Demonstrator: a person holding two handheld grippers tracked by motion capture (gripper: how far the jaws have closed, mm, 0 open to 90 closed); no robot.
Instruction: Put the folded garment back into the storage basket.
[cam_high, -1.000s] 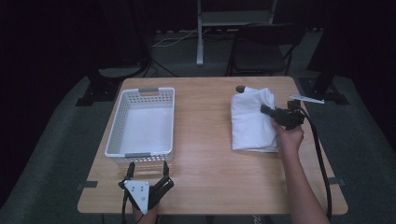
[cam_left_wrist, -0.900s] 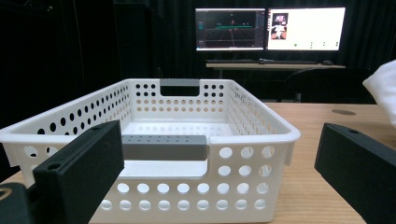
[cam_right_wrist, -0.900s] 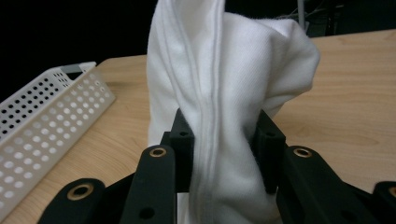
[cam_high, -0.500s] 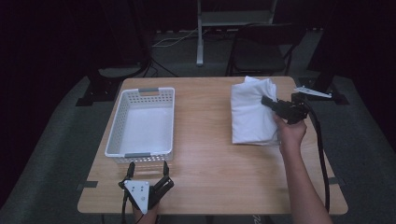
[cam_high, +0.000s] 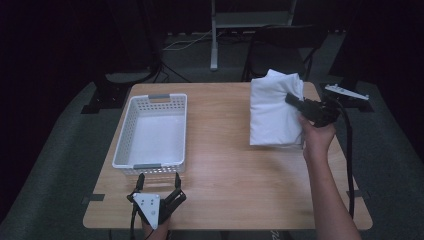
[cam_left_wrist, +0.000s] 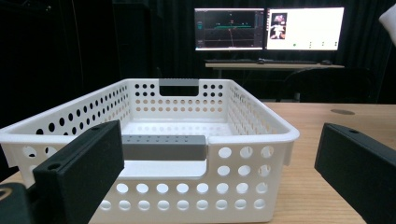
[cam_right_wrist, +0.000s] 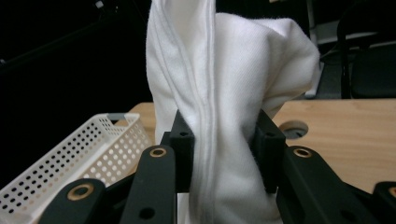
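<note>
Wood table (cam_high: 225, 165) in a dark room: right gripper (cam_high: 295, 102) clamps white cloth (cam_high: 272, 112), left gripper (cam_high: 157, 192) gapes wide.

Right tongs (cam_high: 295, 101) grip white cloth (cam_high: 272, 112) (raised); basket (cam_high: 150, 162) left.

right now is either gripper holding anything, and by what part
The right gripper pinches the folded white cloth by a bunched fold at its right edge. The left gripper holds nothing.
</note>
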